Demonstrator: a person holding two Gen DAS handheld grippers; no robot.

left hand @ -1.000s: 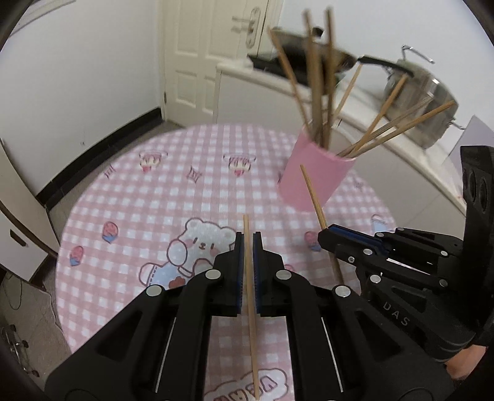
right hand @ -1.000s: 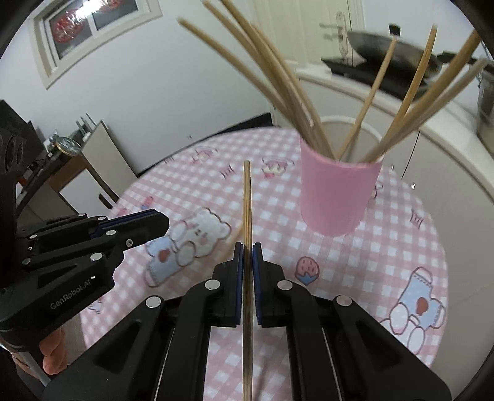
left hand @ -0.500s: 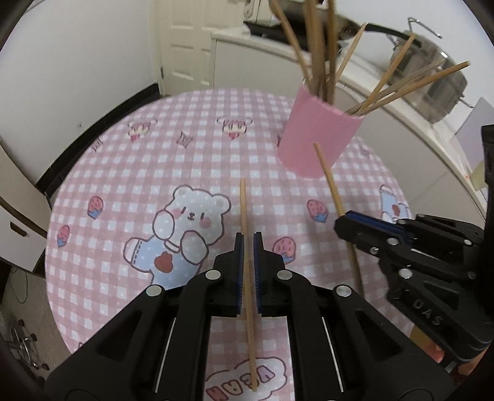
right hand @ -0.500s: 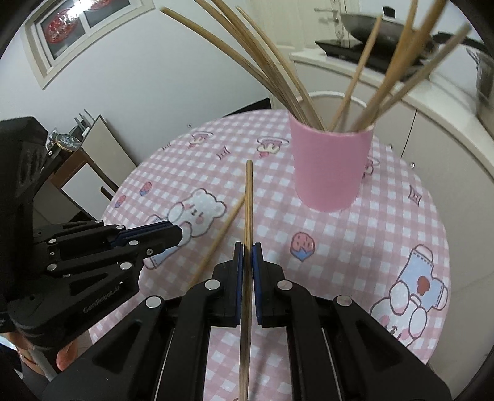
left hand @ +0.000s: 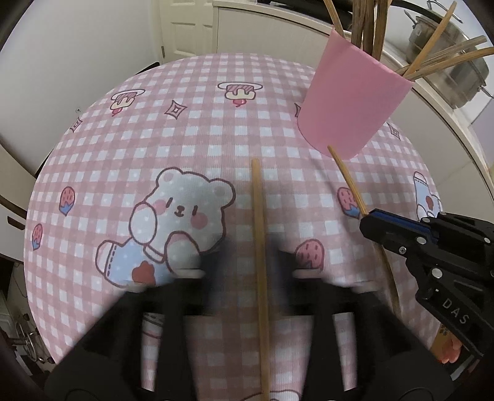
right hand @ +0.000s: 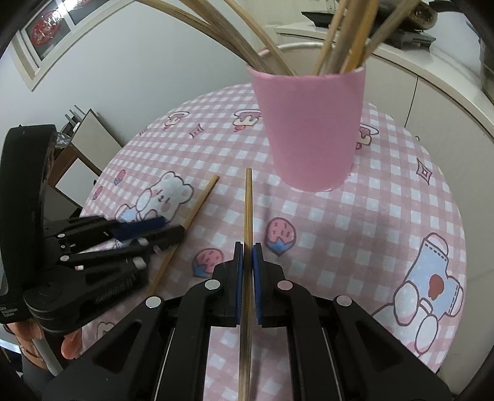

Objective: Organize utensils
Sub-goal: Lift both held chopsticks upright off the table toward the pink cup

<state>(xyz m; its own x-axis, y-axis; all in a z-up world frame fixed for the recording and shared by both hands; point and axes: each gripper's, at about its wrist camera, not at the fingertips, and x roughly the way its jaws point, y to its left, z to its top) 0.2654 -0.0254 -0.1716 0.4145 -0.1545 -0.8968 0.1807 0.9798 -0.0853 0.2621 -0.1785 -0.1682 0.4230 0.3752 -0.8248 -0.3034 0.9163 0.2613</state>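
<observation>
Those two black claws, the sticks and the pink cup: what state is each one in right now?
Left gripper: jaws just opened, apart, blurred.
Left chopstick: between the open jaws, released.
Right gripper: shut on its chopstick.
Right chopstick: clamped, pointing toward the cup.
Pink cup: upright, holding many chopsticks.
Tablecloth: spread flat.

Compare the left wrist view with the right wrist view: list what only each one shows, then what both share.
Only the left wrist view shows the white door and steel pot.
Only the right wrist view shows the framed window and the right gripper shut on a chopstick.
Both show the pink cup holding chopsticks, the checked tablecloth, and the left gripper, whose jaws have just been opening, a second chopstick loose between them.
</observation>
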